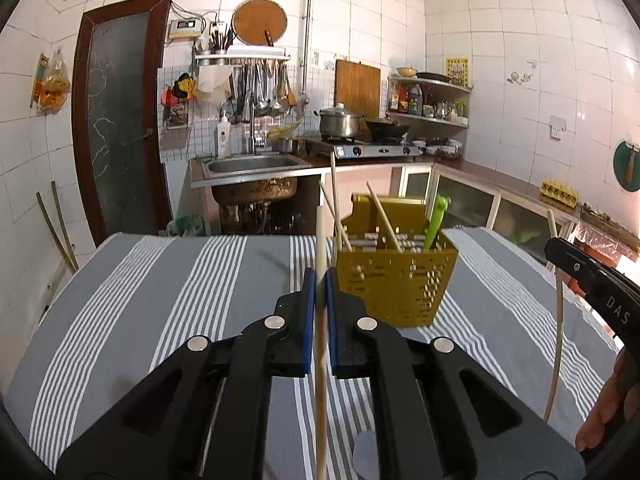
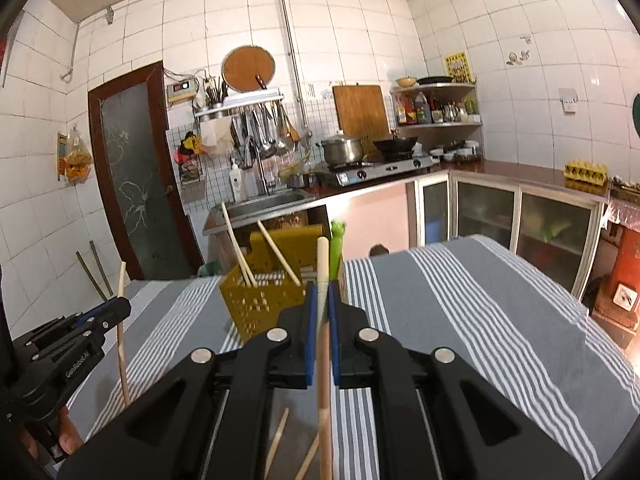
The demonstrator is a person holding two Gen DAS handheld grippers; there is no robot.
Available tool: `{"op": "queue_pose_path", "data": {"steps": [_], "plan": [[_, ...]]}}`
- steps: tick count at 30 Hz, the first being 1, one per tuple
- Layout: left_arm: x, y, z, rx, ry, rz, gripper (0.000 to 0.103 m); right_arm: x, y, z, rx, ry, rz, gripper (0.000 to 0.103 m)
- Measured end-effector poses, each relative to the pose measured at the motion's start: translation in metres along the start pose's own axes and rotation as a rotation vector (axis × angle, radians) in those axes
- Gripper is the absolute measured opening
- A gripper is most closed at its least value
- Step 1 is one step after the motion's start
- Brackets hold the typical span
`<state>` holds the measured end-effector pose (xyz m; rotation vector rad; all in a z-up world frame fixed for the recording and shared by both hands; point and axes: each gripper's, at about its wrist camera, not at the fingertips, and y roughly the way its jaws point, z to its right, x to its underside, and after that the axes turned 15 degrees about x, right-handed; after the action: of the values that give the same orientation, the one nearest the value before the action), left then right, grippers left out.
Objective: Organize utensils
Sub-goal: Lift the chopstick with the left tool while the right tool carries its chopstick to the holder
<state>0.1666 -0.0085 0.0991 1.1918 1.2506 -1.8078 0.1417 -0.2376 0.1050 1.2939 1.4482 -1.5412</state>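
A yellow perforated utensil basket (image 1: 394,284) (image 2: 256,304) stands on the grey striped tablecloth (image 1: 160,280) (image 2: 460,320). It holds several wooden chopsticks (image 1: 384,216) (image 2: 240,248) and a green utensil (image 1: 436,220) (image 2: 337,248). My left gripper (image 1: 319,276) (image 2: 120,307) is shut on one upright wooden chopstick (image 1: 320,232) (image 2: 120,332), just left of the basket. My right gripper (image 2: 323,298) (image 1: 560,252) is shut on another upright chopstick (image 2: 322,260) (image 1: 558,320), right of the basket. Both are lifted above the cloth.
Two loose chopsticks (image 2: 280,436) lie on the cloth under my right gripper. A person's hands (image 1: 608,412) (image 2: 68,436) hold the grippers. Beyond the table's far edge are a sink (image 1: 252,166), a stove with pots (image 1: 360,136) and counter cabinets (image 2: 520,216).
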Motion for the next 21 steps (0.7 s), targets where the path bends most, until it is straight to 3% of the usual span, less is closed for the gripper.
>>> {"op": "queue_pose_path", "data": {"steps": [21], "plan": [[-0.112, 0.043, 0.01, 0.019, 0.064, 0.22, 0.004, -0.098, 0.055, -0.029, -0.086, 0.102, 0.212, 0.006]]}}
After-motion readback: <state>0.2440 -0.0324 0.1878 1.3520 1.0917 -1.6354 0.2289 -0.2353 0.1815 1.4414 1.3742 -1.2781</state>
